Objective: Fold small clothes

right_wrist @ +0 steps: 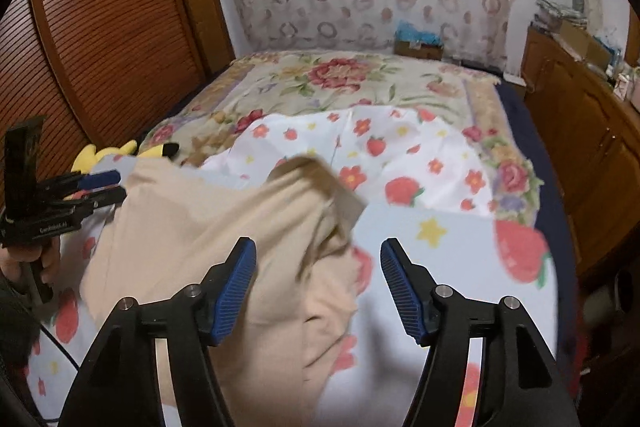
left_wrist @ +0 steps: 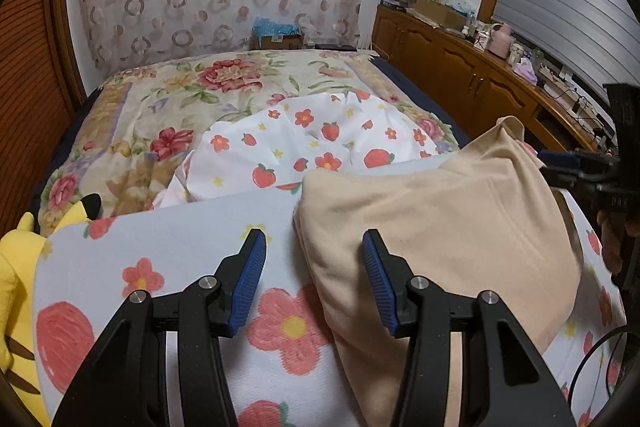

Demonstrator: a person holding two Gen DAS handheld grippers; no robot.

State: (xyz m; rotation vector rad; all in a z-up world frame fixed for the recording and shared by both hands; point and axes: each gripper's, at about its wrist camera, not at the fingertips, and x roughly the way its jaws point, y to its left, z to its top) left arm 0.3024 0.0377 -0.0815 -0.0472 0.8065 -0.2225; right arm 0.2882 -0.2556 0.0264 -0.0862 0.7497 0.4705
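A beige garment (left_wrist: pixel 432 219) lies partly folded on a white sheet printed with strawberries and flowers (left_wrist: pixel 168 251). My left gripper (left_wrist: pixel 314 255) hovers over the garment's left edge with its jaws apart, and neither pad presses the cloth. In the right wrist view the garment (right_wrist: pixel 208 227) is bunched and blurred, with a raised fold (right_wrist: pixel 316 175) at its far end. My right gripper (right_wrist: pixel 318 259) is open above the garment's right side and grips nothing. The left gripper (right_wrist: pixel 108 187) shows at the garment's far left corner, and the right gripper (left_wrist: pixel 552 163) shows at the cloth's right end.
A yellow plush toy (left_wrist: pixel 16 267) sits at the bed's left. A floral quilt (left_wrist: pixel 192 95) covers the far bed. A wooden cabinet (left_wrist: pixel 472 71) with clutter runs along the right, and a slatted wooden door (right_wrist: pixel 112 39) stands at the left. A cable (left_wrist: pixel 592 359) hangs near the right.
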